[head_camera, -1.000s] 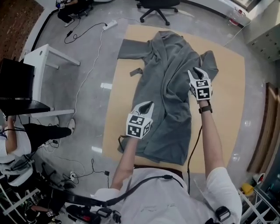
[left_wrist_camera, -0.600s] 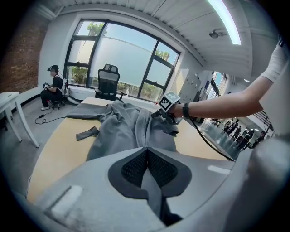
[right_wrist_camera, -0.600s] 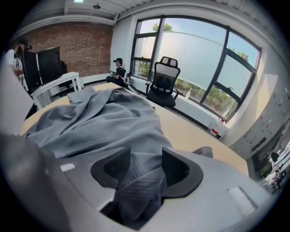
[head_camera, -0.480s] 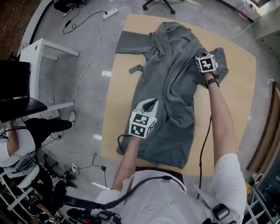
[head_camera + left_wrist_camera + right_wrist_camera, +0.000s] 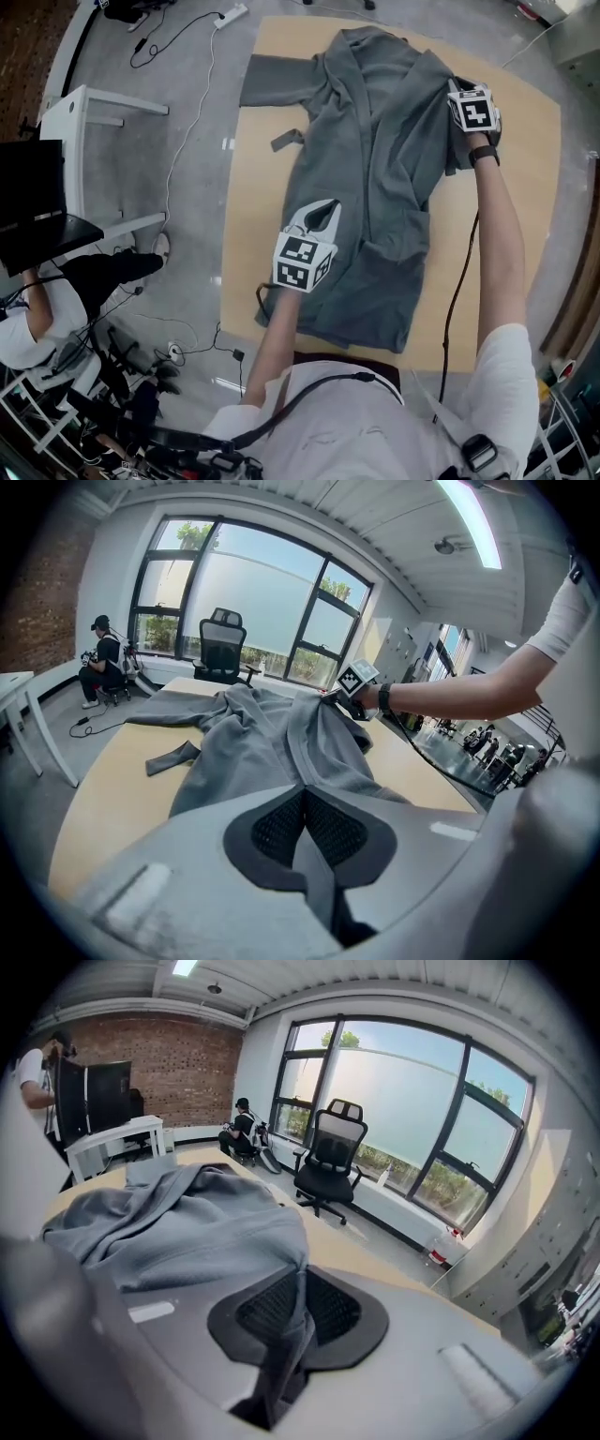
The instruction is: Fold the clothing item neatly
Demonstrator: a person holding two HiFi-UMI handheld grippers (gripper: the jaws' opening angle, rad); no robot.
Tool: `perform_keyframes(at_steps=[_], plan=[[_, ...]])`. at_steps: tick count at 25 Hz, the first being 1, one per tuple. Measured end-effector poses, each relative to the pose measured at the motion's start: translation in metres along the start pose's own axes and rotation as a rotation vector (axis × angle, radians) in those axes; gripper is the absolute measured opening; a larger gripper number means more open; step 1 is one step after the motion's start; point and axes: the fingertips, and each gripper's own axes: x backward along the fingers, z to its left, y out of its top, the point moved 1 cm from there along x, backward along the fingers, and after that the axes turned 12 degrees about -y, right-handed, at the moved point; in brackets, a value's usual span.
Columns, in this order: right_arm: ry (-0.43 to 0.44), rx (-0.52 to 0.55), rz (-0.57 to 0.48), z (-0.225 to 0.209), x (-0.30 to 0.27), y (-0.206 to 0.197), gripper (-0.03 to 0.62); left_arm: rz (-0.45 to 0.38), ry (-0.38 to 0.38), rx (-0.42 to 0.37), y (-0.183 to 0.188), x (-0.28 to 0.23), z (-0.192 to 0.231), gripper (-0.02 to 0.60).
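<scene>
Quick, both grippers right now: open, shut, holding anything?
Left gripper: shut on the grey garment.
Right gripper: jaws have just been closing; now shut on a fold of the grey garment.

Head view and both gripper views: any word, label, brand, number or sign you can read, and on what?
No text can be read.
Left gripper cube: black-and-white square markers, patterns only, no letters.
Right gripper cube: the same.
Garment: no print or tag shows.
Bottle: red label, too small to read.
</scene>
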Motion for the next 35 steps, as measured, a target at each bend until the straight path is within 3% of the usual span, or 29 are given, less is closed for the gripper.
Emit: perform_keyframes(at_steps=[8, 13, 16, 18, 20, 24, 29, 35], plan=[[-0.156, -0.005, -0.02, -0.024, -0.011, 0.015, 0.046, 0.025, 0.012, -0.011, 0.0, 0.013, 0.004, 0.002], [-0.152, -0.088, -0.062, -0.013, 0.009, 0.014, 0.136, 0.019, 0.01, -0.02, -0.003, 0.016, -0.001, 0.002], [-0.141, -0.152, -0.157, -0.002, 0.055, 0.011, 0.13, 0.005, 0.008, -0.024, -0.002, 0.018, -0.004, 0.002], [-0.105, -0.181, -0.228, 0.023, 0.101, 0.012, 0.107, -0.014, 0.006, -0.026, -0.001, 0.02, -0.005, 0.002], [-0.015, -0.24, -0.295, 0.062, 0.152, 0.012, 0.09, -0.031, 0.009, -0.025, 0.001, 0.026, -0.007, 0.001], [0.113, -0.362, -0.357, 0.123, 0.24, -0.004, 0.029, -0.057, 0.022, -0.031, 0.005, 0.046, -0.017, 0.0], [0.166, -0.437, -0.344, 0.162, 0.31, -0.031, 0.006, -0.088, 0.027, -0.059, 0.007, 0.064, -0.033, 0.0], [0.176, -0.486, -0.269, 0.195, 0.356, -0.077, 0.006, -0.059, 0.015, -0.083, -0.025, 0.087, -0.061, 0.0]])
